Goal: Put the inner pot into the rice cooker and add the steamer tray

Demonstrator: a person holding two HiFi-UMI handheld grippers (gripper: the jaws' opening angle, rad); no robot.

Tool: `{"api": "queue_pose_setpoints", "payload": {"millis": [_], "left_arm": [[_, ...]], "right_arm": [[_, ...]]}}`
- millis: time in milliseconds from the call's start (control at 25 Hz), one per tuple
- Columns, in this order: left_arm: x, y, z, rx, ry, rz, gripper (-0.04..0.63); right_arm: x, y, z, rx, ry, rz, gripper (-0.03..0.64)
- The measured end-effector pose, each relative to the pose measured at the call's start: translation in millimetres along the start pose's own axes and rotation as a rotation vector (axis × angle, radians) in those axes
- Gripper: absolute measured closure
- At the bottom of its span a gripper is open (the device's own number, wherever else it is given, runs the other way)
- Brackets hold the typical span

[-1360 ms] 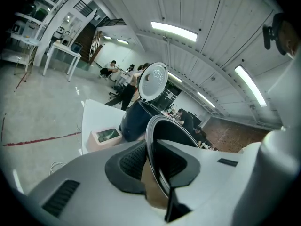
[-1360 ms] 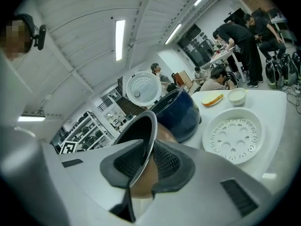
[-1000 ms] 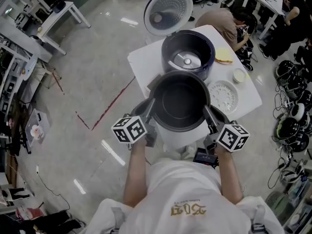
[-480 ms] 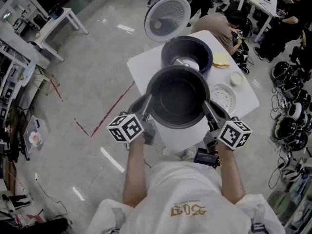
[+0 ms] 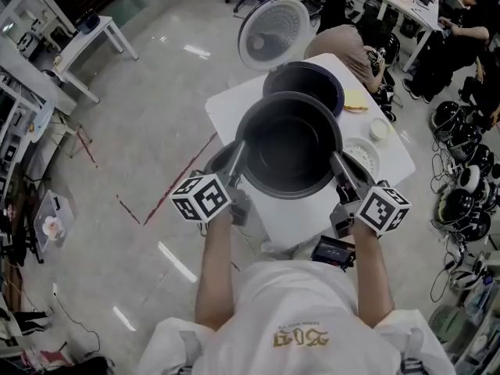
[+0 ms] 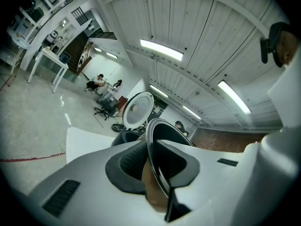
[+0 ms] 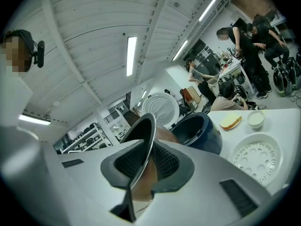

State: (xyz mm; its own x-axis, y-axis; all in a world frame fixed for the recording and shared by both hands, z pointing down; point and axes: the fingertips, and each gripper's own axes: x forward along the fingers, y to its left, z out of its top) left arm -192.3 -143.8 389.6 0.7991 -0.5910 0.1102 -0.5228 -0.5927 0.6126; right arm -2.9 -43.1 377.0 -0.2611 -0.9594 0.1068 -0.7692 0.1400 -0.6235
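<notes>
We lift the inner pot (image 5: pixel 289 148) higher, toward the rice cooker (image 5: pixel 308 75)
The left tool (image 5: pixel 241 150) and right tool (image 5: pixel 337 162) each clamp its rim; it now hides the rice cooker's near edge.

Blk inner pot (image 5: pixel 289 148), navy cooker (image 5: pixel 331 86), wht table (image 5: pixel 233 105)

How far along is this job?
Done: the dark blue rice cooker has its white lid open. In hand: left gripper and right gripper hold the dark round inner pot aloft by its rim. Left: lower it in, then add the white perforated steamer tray lying nearby.
</notes>
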Motion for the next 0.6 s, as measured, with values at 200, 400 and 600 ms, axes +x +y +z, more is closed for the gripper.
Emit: {"api": "queue_pose_setpoints", "payload": {"millis": [200,400,600], "left_arm": [[9.8,4.4,15.8,-0.005,-0.013,0.002,0.519],[32.9,3.2,24.3,0.003,-0.026,0.013,0.520],[69.5,-3.0,30.9,-0.001,-0.057,0.045,0.525]], "right_arm": [[14.1,1.1,10.7,0.015,-0.011,0.005,0.550],[27.8,-14.2,27.9,0.028,-0.012,0.027,0.551],[42.2,-43.3,52.0,0.049,0.003,0.054,0.551]]}}
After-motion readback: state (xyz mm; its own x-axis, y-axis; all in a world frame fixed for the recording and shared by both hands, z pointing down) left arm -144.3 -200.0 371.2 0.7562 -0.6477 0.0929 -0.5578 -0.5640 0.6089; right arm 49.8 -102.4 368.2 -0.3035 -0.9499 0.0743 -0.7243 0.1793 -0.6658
